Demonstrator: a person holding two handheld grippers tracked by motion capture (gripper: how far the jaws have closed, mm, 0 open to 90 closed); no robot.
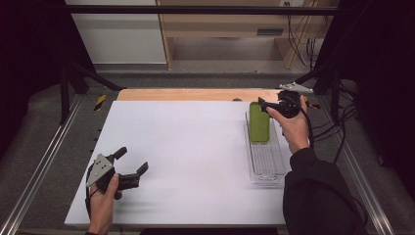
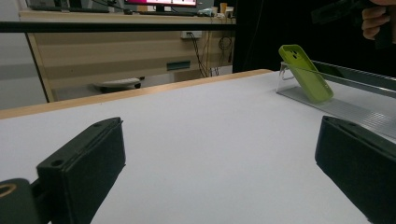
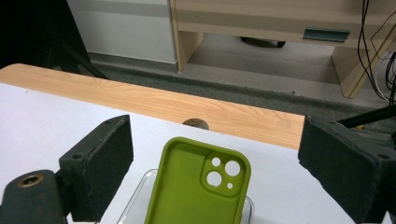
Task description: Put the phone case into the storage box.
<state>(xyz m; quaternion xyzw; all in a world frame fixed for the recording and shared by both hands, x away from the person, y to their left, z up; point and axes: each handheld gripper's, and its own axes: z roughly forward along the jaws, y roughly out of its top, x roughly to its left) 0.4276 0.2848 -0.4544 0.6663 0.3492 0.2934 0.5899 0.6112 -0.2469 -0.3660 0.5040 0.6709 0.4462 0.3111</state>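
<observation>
Right gripper (image 1: 264,105) at 1 o'clock of the table (image 1: 186,147), jaws wide apart, holding nothing, hovering just above the case's top end. Case (image 3: 198,189): lime-green phone case, hollow side showing, rounded corners, raised camera block with three round holes; it leans tilted on the far end of a clear tray (image 1: 266,164). Left gripper (image 1: 131,166) at 7 o'clock, jaws spread wide, holding nothing, well apart from the tray.

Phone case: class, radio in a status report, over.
Left tool open, idle on the table. Right tool open above the case. Case leaning in the clear tray. Nothing in the way.
</observation>
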